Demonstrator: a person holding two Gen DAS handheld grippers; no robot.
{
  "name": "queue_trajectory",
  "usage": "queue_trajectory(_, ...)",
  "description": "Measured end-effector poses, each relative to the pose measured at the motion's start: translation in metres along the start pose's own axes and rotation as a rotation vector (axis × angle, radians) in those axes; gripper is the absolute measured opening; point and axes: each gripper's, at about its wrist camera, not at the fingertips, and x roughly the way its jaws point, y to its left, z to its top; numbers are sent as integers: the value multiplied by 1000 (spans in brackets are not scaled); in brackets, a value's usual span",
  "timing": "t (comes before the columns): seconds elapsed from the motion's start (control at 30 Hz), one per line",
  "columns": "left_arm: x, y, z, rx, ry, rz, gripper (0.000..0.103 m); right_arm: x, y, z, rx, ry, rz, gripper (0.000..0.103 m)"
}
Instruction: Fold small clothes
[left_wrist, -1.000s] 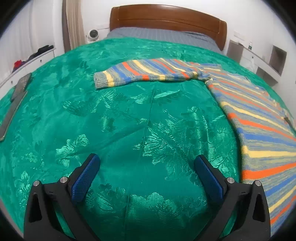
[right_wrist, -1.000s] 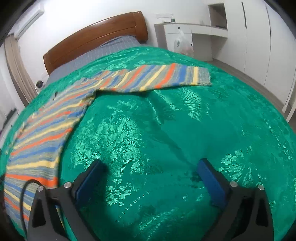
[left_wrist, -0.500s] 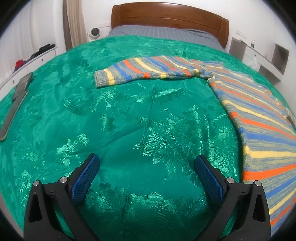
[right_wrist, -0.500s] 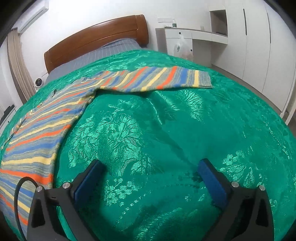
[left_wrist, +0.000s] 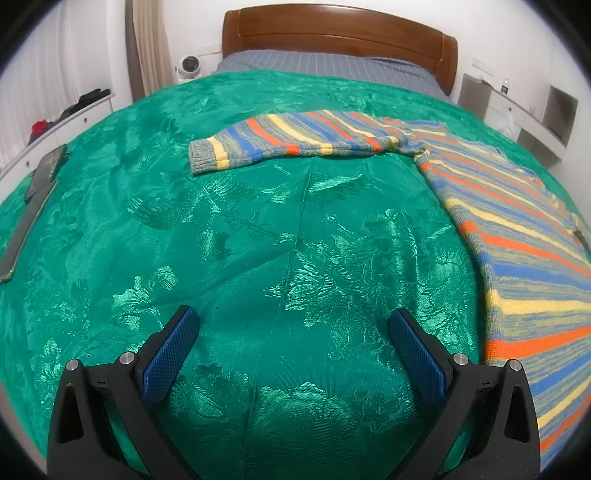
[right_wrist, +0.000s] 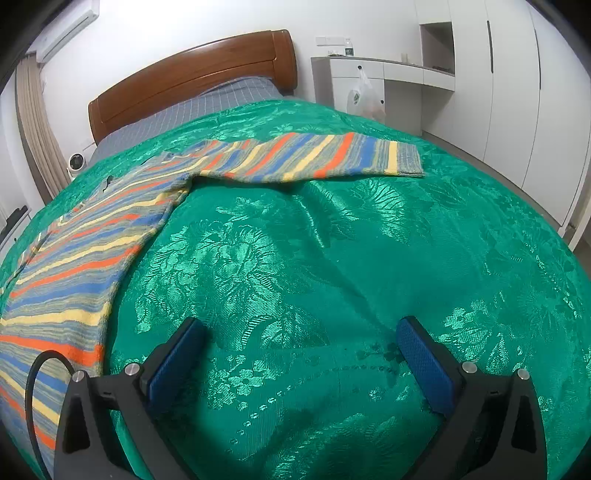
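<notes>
Fingers (left_wrist: 173, 354) spread wide above bedspread (left_wrist: 258, 240), striped sweater (left_wrist: 517, 229) unlabelled

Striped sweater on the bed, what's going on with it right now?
The striped sweater lies spread flat on the green bedspread, both sleeves stretched out to the sides. Nobody is holding it: the left gripper and right gripper each hover over bare bedspread beside the body, jaws wide open. Left sleeve cuff and right sleeve cuff lie untouched, so no fold is made yet.
</notes>
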Motion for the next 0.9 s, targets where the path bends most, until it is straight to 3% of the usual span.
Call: queue_trajectory(0.9,0,-1,-1,4,-5,3,103,1,0,0,-9,-1,-8,103)
